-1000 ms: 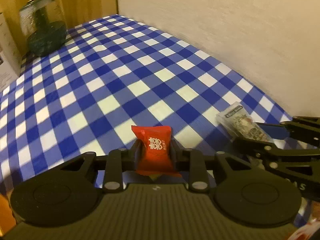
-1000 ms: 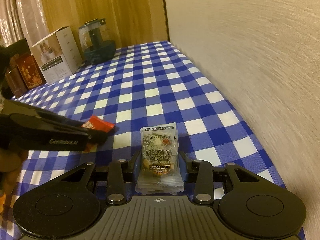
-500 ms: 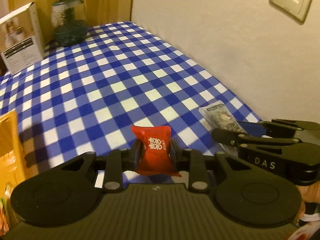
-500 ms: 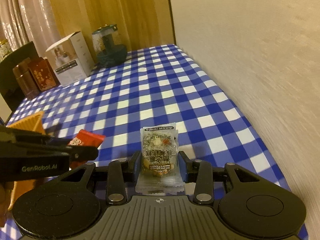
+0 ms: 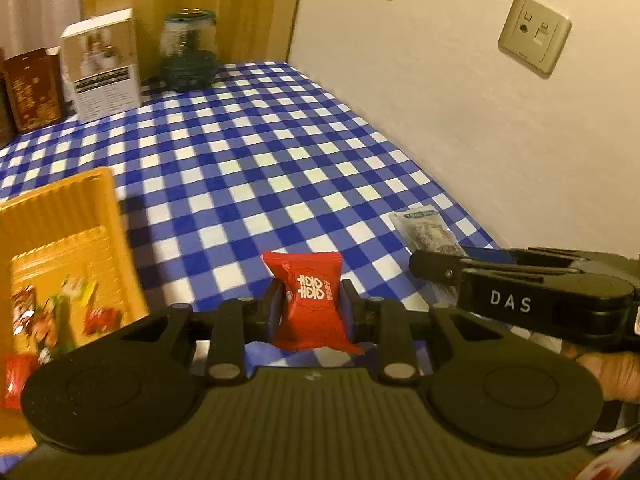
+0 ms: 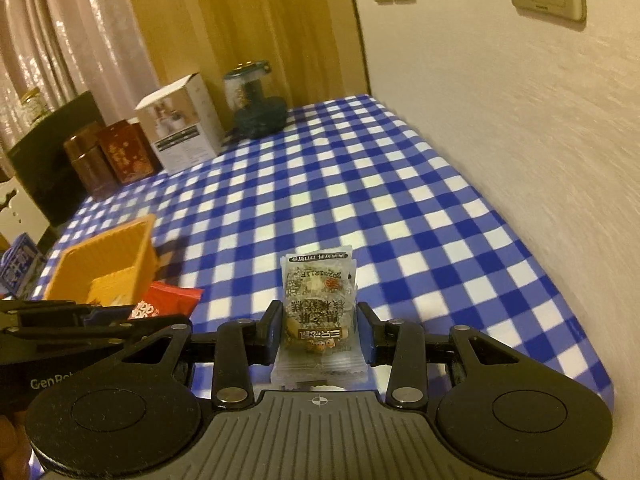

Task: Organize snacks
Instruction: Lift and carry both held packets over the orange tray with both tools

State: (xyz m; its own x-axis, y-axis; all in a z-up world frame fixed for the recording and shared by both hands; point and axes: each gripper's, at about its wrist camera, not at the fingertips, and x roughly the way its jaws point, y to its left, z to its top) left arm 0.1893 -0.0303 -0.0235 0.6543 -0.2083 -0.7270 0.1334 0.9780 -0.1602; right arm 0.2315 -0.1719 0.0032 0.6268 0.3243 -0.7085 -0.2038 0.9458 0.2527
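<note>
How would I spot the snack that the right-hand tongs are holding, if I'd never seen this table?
Start at the blue-checked table beside the white wall, then find the right tongs near its front edge. Pinched upright between them is a clear packet showing brownish, nutty contents and dark print. The snack in the left tongs, a red packet, is opaque with white characters.

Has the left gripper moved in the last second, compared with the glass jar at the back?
Yes. The left gripper, shut on the red packet, pulled back and leftward: the glass jar looks farther, and the orange basket has appeared.
</note>
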